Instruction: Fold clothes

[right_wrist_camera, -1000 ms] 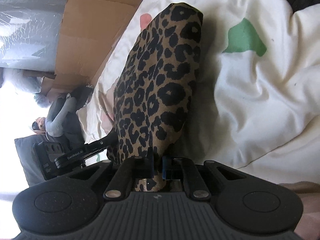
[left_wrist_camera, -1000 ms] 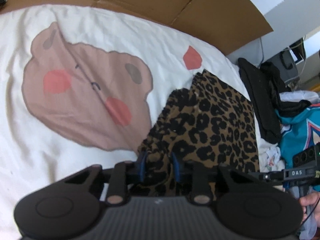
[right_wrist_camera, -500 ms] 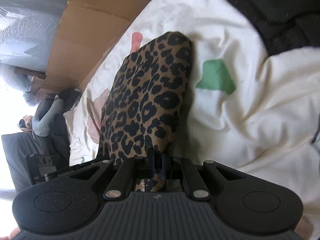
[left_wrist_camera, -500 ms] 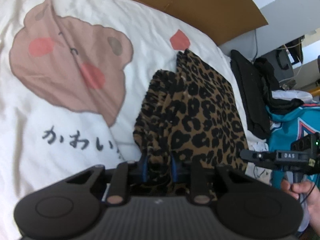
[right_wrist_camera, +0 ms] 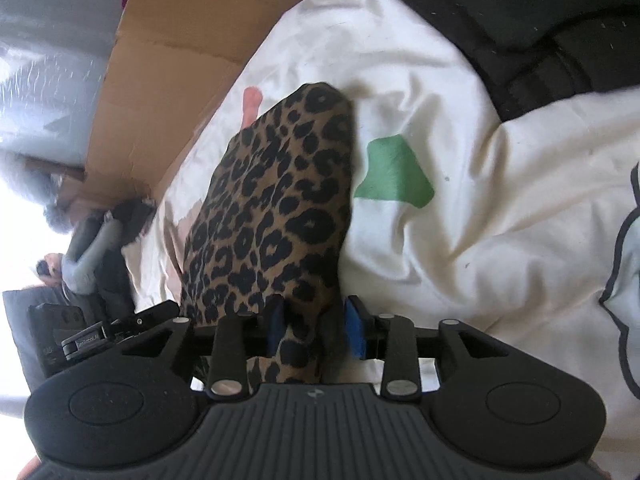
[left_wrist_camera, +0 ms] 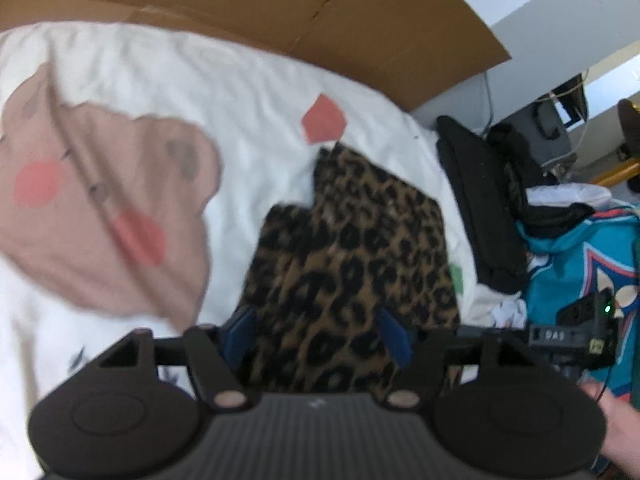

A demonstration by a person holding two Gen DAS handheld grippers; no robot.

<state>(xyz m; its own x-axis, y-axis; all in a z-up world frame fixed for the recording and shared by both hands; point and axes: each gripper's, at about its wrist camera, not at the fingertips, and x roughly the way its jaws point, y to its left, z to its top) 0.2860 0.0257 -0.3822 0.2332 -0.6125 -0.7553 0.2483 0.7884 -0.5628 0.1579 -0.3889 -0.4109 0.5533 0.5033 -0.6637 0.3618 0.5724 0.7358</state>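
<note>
Left hand-held gripper (left_wrist_camera: 316, 334) and right hand-held gripper (right_wrist_camera: 316, 326) both tilt downward, jaws opening.

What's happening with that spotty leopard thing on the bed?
A person is folding clothes with a gripper in each hand. The leopard-print garment lies folded on the white bedspread. The left gripper and the right gripper are both at its near edge, and their jaws are opening, so the cloth sits between them but isn't pinched. More clothes, black and teal, are piled beside the bed.
</note>
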